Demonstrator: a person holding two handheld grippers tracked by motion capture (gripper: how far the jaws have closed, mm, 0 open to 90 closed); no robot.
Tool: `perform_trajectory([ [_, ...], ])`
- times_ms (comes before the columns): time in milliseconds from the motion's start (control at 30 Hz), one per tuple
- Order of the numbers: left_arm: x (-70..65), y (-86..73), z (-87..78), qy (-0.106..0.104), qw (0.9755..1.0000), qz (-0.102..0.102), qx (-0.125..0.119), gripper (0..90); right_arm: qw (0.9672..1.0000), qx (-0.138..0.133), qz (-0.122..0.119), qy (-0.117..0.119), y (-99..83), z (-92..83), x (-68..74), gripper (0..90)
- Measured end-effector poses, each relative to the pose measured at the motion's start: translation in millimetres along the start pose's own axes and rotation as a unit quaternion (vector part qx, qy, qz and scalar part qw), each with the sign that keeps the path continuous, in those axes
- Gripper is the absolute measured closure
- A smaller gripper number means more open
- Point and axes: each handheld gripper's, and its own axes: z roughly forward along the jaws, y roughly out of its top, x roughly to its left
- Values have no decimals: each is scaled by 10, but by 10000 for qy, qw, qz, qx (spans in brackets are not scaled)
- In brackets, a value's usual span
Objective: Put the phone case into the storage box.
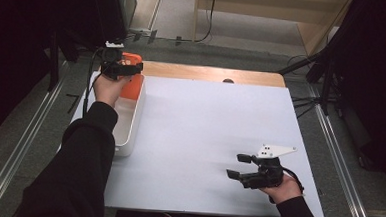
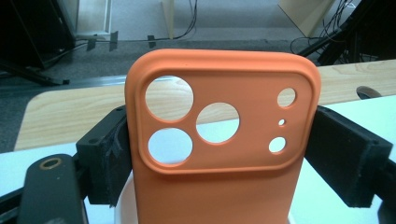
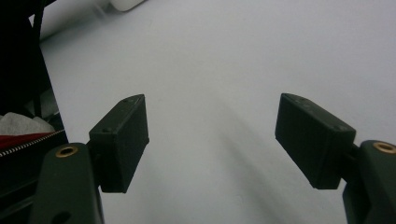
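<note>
Left gripper (image 2: 219,154) clamps the orange phone case (image 2: 224,140) by its side edges above the white tray (image 1: 130,120) at the desk's far left edge; right gripper (image 3: 212,140) idle, jaws apart; slippage risk: narrow edge grip on smooth, flexible silicone

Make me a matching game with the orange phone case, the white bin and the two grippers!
Things:
1. orange phone case
2. white bin
3. right gripper
4. left gripper

States:
a. open with nothing between its jaws
b. clamped by its side edges
c. stands at the table's left edge
d. shut on the case above the bin

Pairs: 1-b, 2-c, 3-a, 4-d
</note>
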Motion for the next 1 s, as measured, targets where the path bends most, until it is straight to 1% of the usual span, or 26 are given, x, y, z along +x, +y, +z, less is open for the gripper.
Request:
perform_trajectory([
  [100, 4, -26, 13, 2, 10000, -27, 33, 156, 10000, 5, 0, 8, 0, 1, 2, 247],
  [433, 9, -73, 37, 21, 10000, 22, 92, 155, 10000, 12, 21, 5, 0, 2, 0, 247],
  [900, 15, -123, 77, 66, 9999, -2, 158, 154, 10000, 17, 29, 15, 1, 2, 3, 247],
  [1000, 20, -127, 88, 40, 9997, -16, 240, 152, 10000, 13, 42, 21, 1, 2, 3, 247],
])
